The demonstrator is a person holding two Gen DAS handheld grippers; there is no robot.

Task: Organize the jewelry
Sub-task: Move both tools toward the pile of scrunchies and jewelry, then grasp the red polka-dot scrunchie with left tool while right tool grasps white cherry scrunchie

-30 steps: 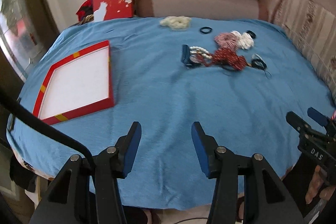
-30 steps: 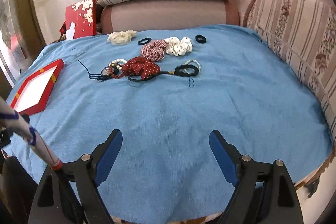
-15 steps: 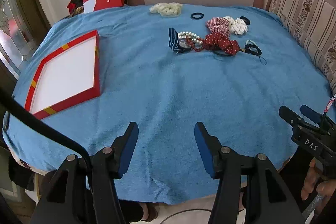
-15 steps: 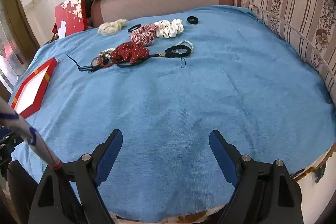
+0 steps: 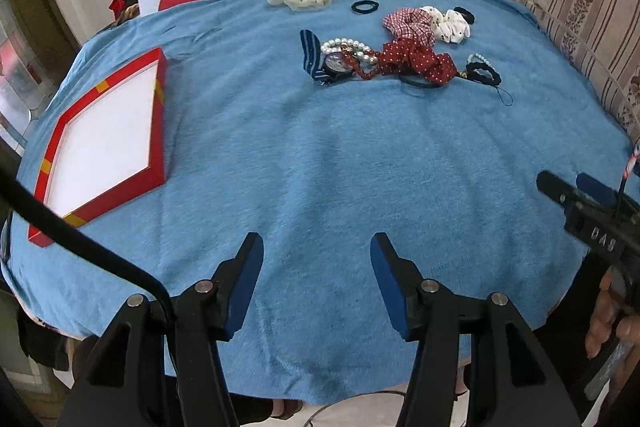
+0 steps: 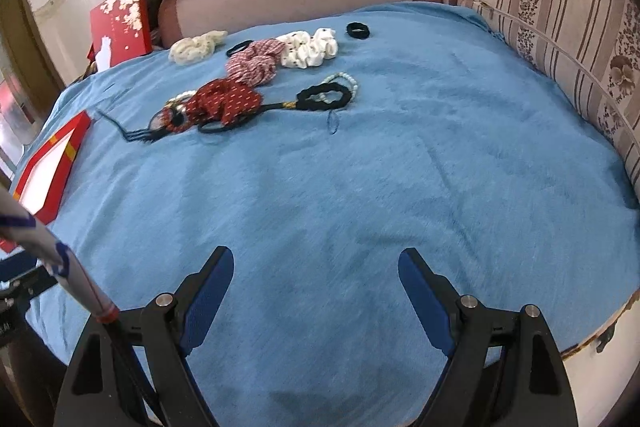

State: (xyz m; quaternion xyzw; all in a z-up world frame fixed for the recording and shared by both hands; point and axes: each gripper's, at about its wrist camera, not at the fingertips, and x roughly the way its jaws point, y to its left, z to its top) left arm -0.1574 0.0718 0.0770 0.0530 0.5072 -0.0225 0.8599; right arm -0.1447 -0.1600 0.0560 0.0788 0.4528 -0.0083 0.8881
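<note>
Now we reach both empty, spread grippers, left gripper (image 5: 316,251) and right gripper (image 6: 316,267), far ahead toward the tangled jewelry pile (image 6: 224,103), lifting single pieces.

jewelry heap (image 5: 384,61): pearls, watch, scrunchies, possibly tangled | far side | red tray (image 5: 104,135): left, apart

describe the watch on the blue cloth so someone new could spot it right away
On the blue cloth, look to the heap of hair ties at the far side. At its left end lies the watch, beside a pearl bracelet: the only round dark dial, on a navy striped strap.
</note>
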